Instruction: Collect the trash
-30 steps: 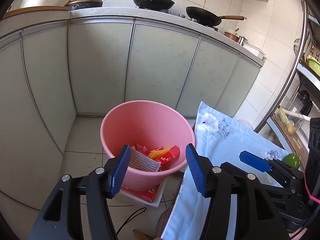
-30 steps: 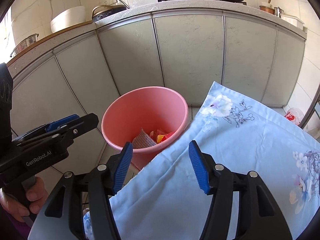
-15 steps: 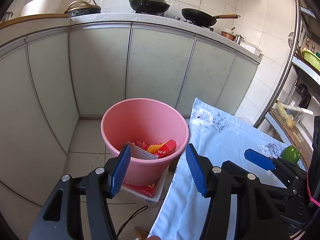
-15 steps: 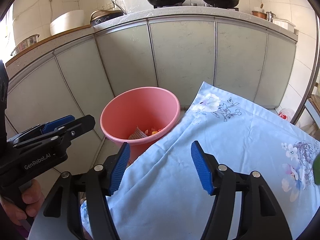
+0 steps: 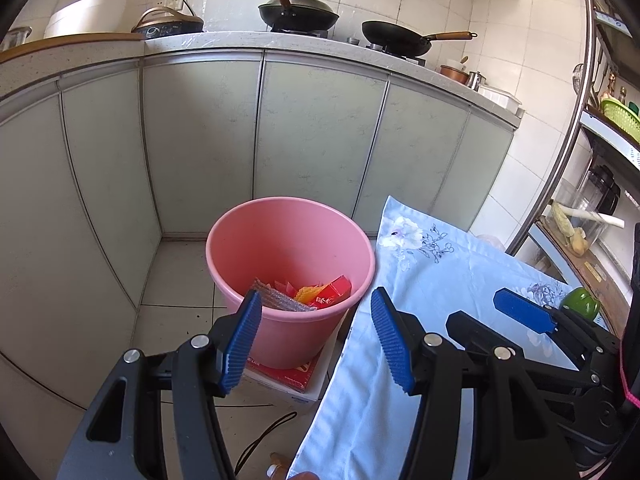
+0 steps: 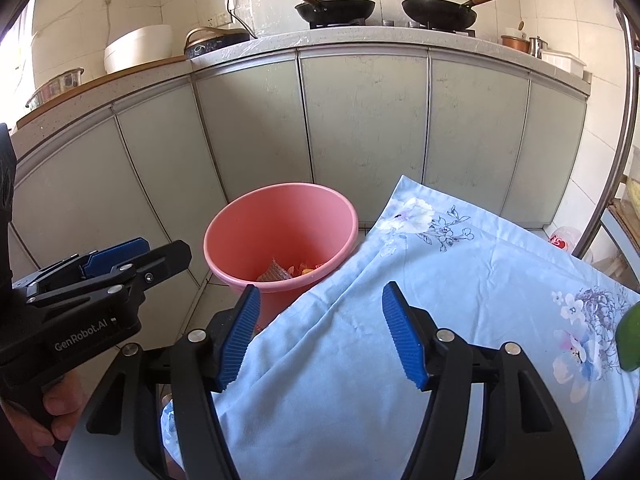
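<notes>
pink bucket [image 5: 291, 268] on the tiled floor in front of grey cabinet doors [image 5: 320, 140], resting on a flat red-and-white box [image 5: 296, 376]; wrappers [image 5: 308, 294], red, orange and silver, at its bottom. light-blue flowered cloth [image 6: 440, 300] over a surface just beside the bucket, one edge hanging next to the rim. green object [image 5: 580, 303] on the cloth, well apart from the bucket, cut off at the edge of the right wrist view; nature not clear.

left gripper [image 5: 316, 336] above the bucket's near rim, blue fingers [image 5: 242, 342] spread wide, nothing between. right gripper [image 6: 318, 334] over the cloth, fingers apart and empty too.

no loose trash visible on the cloth in either view; task probably late, or next piece out of frame.

risks, as judgements:
- bucket perched on the box: a knock on the rim from a low-held finger likely to tip it and spill the wrappers.
- loose cloth: dragging or pinching a fold instead of trash, pulling the green object along.
- grippers side by side: possible collision when both reach for the same spot.
- green object mistaken for trash.
</notes>
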The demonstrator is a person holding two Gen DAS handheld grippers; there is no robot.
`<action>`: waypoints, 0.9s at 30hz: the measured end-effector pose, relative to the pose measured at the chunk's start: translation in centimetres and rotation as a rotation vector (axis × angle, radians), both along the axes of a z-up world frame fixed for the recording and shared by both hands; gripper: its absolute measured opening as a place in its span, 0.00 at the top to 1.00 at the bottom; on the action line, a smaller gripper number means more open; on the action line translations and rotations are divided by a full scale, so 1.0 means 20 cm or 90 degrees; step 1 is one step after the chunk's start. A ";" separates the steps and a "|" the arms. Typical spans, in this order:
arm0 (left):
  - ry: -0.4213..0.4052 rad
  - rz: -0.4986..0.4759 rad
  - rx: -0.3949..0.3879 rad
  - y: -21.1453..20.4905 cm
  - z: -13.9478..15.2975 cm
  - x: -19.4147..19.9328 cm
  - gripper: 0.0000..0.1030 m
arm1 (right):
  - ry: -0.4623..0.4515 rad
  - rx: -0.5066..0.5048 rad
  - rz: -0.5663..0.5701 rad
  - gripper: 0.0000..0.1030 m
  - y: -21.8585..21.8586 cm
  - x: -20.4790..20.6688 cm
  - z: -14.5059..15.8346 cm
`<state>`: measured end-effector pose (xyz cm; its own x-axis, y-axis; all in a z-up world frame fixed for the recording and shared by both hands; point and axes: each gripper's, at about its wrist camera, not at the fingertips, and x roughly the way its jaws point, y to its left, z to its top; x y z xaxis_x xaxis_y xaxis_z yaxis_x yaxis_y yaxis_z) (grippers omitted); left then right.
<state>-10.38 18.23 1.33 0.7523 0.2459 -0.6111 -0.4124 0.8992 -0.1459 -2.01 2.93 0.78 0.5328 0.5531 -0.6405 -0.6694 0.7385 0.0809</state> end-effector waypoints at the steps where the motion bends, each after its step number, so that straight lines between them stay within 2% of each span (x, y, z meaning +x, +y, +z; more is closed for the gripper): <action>1: -0.001 0.002 0.001 0.00 0.00 0.00 0.45 | -0.002 -0.001 0.000 0.38 0.00 0.00 0.00; 27: 0.018 -0.004 0.003 0.00 -0.03 0.07 0.46 | 0.005 0.003 -0.007 0.38 0.00 0.03 -0.02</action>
<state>-9.06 18.16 0.79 0.7362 0.2439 -0.6313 -0.4102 0.9027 -0.1297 -1.37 2.93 0.45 0.5332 0.5508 -0.6421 -0.6608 0.7451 0.0906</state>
